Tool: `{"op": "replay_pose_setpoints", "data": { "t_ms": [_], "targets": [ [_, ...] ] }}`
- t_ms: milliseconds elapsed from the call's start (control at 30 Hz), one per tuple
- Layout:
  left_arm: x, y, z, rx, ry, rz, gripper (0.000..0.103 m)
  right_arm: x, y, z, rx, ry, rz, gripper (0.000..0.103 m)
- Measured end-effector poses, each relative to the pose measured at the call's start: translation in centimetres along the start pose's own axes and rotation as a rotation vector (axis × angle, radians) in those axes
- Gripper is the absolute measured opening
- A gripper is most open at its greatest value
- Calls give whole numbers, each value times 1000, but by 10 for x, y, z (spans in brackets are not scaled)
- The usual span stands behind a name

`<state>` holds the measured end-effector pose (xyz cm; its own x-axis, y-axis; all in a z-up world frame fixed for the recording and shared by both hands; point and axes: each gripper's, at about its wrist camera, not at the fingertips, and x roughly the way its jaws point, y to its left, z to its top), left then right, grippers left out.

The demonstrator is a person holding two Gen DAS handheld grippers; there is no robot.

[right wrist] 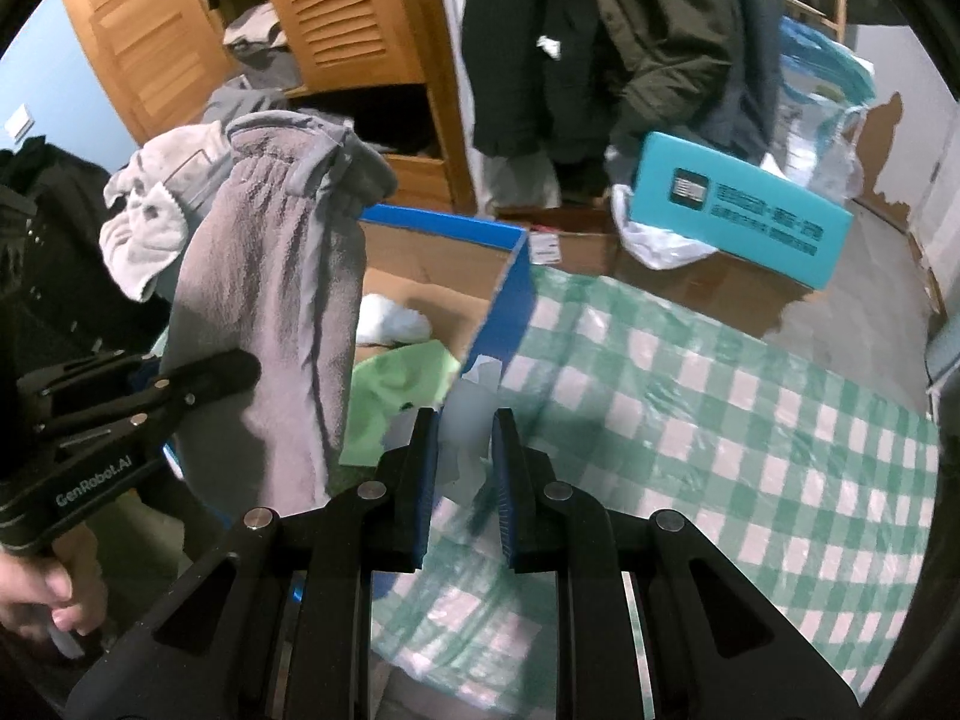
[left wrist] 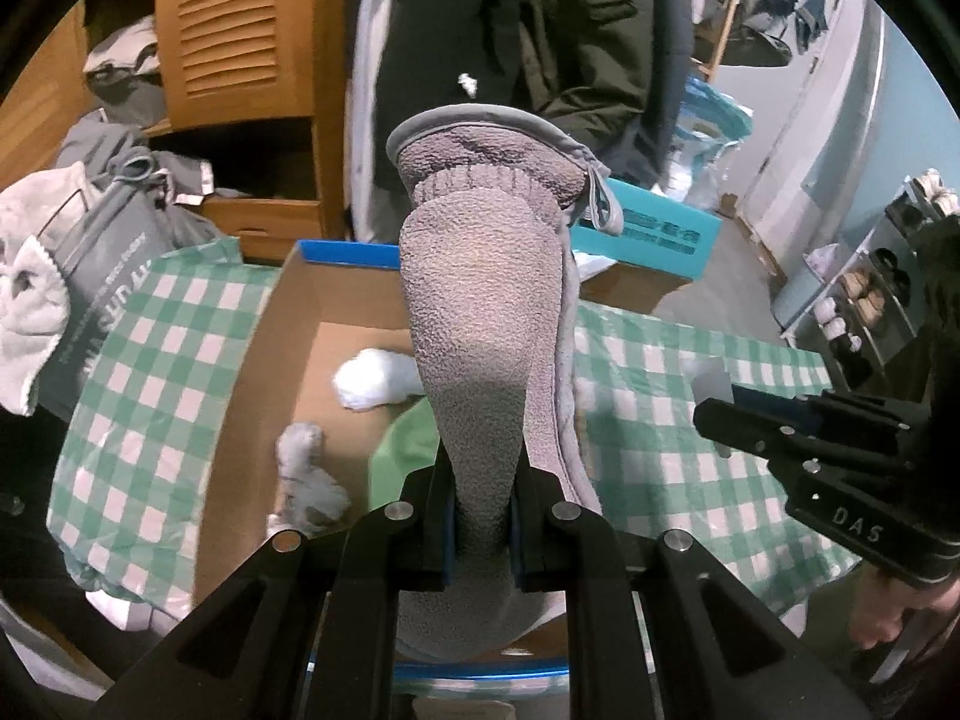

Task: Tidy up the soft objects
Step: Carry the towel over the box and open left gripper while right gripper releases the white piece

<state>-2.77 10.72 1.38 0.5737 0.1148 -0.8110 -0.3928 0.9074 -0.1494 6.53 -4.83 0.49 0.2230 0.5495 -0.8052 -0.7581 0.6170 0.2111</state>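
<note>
gripping a grey sock [left wrist: 480, 330], the left gripper [left wrist: 483, 525] holds it upright over the cardboard box [left wrist: 270, 360]; its body reads "genrobot.ai". right gripper [right wrist: 465, 450], marked "das", pinches a pale scrap [right wrist: 471, 420], perhaps plastic. white sock [left wrist: 375, 381] and green cloth [right wrist: 399, 381] lie in the box on the checked cloth [right wrist: 720, 420].

Two close wrist views, facing forward over the checked cloth [left wrist: 648, 450], both apparently sharing the cardboard box [right wrist: 420, 264].
</note>
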Motion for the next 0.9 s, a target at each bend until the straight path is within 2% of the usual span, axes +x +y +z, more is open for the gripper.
{"op": "replay_pose_setpoints", "data": {
  "t_ms": [367, 567, 733, 900],
  "targets": [
    [20, 38, -6, -70, 39, 45, 13, 26, 36, 13, -66, 34, 35, 16],
    [32, 43, -11, -71, 69, 80, 15, 43, 48, 14, -85, 66, 40, 16],
    [41, 48, -14, -93, 103, 80, 16, 53, 51, 17, -87, 76, 58, 21],
    [40, 50, -14, -98, 101, 88, 29, 58, 51, 22, -86, 76, 77, 23]
  ]
}}
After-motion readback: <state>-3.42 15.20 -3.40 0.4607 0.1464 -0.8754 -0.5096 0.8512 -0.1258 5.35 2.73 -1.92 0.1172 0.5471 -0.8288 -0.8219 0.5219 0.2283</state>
